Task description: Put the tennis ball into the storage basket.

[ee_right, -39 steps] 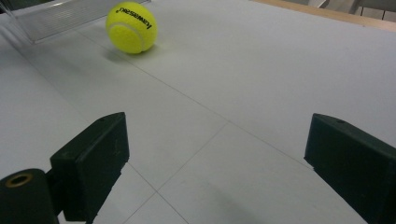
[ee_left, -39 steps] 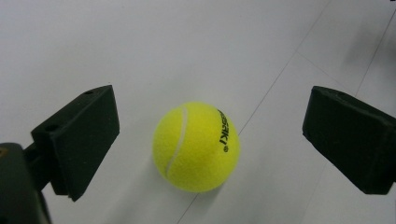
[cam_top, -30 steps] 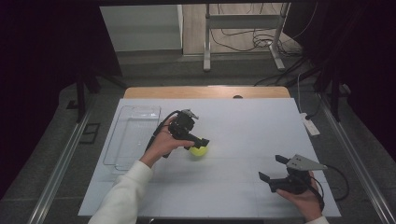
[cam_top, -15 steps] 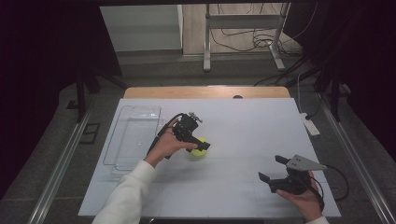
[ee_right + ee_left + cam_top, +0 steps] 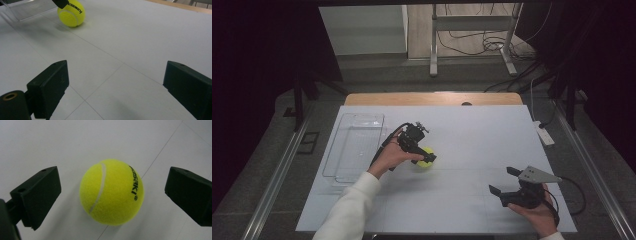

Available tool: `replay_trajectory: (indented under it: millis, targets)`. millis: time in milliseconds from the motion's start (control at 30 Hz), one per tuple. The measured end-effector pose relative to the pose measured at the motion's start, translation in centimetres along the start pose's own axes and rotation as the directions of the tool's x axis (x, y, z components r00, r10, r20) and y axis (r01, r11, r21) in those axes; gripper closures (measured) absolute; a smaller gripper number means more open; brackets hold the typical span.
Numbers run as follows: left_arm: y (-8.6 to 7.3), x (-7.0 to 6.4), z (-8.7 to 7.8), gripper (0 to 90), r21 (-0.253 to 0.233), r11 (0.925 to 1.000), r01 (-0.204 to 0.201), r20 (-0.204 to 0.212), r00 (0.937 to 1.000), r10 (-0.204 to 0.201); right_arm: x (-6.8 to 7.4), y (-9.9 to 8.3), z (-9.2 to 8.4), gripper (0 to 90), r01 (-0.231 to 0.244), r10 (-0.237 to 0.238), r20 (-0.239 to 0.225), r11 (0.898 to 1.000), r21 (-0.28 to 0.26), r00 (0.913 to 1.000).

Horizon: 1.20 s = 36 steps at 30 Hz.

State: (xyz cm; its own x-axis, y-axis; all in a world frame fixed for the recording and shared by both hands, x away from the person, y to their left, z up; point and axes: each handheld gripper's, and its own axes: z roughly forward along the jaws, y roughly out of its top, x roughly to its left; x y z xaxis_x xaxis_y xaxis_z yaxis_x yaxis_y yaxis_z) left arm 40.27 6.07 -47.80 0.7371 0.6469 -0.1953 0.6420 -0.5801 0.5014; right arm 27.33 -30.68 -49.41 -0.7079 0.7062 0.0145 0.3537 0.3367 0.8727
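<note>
Tennis ball (image 5: pixel 111 192) resting on white table (image 5: pixel 472 135), left of centre, just right of clear tray (image 5: pixel 357 145). Left gripper (image 5: pixel 424 156) straddling it, jaws just opened wide, pads clear of the felt. Right gripper (image 5: pixel 504 181) gaping idle, near right. Probably light, springy, grippy, prone to rolling; best pinched across the widest middle.

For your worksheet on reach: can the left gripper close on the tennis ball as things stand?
Probably yes: the left gripper has open jaws either side of the tennis ball, with gaps and nothing between.
</note>
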Motion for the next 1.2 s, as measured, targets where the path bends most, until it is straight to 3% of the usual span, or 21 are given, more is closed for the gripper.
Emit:
replay_trajectory:
  millis: [367, 467, 533, 567, 700, 933, 1200]
  targets:
    - [-0.3, 0.0, 1.3, 4.2, 0.042, 0.9991, 0.001, -0.010, 1.0000, -0.001, 0.0, 0.0, 0.1, 6.6, -0.001, 0.001, -0.001, 1.000, 0.006, 1.0000]
    - [-0.4, 0.1, 1.7, 13.9, 0.057, 0.9983, 0.013, -0.028, 0.9996, -0.011, -0.1, -0.1, 0.1, 6.6, -0.002, 0.002, -0.002, 1.000, 0.005, 1.0000]
    - [-0.5, 0.2, 1.8, 22.4, 0.059, 0.9981, 0.014, 0.004, 0.9999, -0.014, -0.1, -0.1, 0.1, 6.6, -0.003, 0.003, -0.001, 1.000, 0.007, 1.0000]
    - [-0.5, 0.0, 1.7, 26.1, 0.057, 0.9984, 0.004, -0.004, 1.0000, -0.004, -0.1, -0.1, 0.1, 6.6, -0.003, 0.003, -0.001, 1.000, 0.007, 1.0000]
    - [-0.4, -0.3, 1.6, 27.2, 0.062, 0.9980, -0.012, -0.021, 0.9997, 0.013, -0.1, -0.1, 0.1, 6.6, -0.003, 0.003, 0.000, 1.000, 0.006, 1.0000]
    - [-0.5, -0.4, 0.5, 27.5, 0.032, 0.9993, -0.017, -0.022, 0.9996, 0.018, -0.1, -0.1, 0.1, 6.7, -0.005, 0.005, 0.004, 1.000, 0.006, 1.0000]
    - [-0.6, -1.4, -1.2, 27.5, -0.039, 0.9983, -0.044, -0.009, 0.9990, 0.043, -0.2, -0.1, 0.0, 6.8, -0.007, 0.007, 0.007, 1.000, 0.000, 1.0000]
